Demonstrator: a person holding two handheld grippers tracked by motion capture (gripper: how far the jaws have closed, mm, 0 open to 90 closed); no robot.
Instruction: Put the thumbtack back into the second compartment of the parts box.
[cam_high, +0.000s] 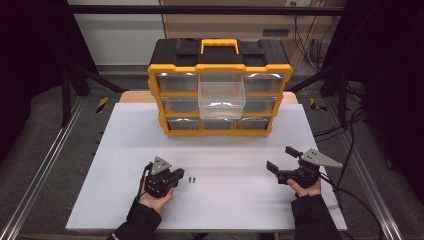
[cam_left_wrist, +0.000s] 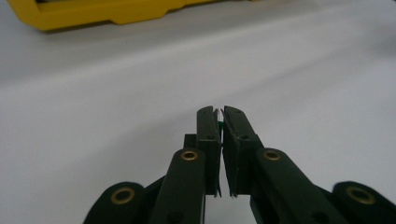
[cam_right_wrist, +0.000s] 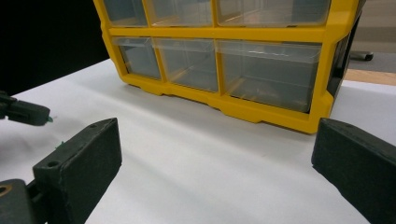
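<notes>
Left tongs (cam_left_wrist: 220, 116) are pinched together on a tiny green part (cam_left_wrist: 219, 125), a sliver of it just visible between the pads near the tips, and in the high view they sit low over the table (cam_high: 125, 150) near its front edge, left of centre. The grip is out at the tips, probably because the part is too small to take any deeper. Two more small green parts (cam_high: 191, 180) lie on the table just right of those tongs, so three in all, as far as I can tell. Right tongs (cam_high: 283, 159) are wide apart with nothing between them, parked near the front right corner facing the drawer cabinet (cam_high: 220, 90). The cabinet stands at the back edge: nine clear drawers in a three-by-three grid, and the top middle drawer (cam_high: 221, 92) is pulled out, likely the target for the parts.
</notes>
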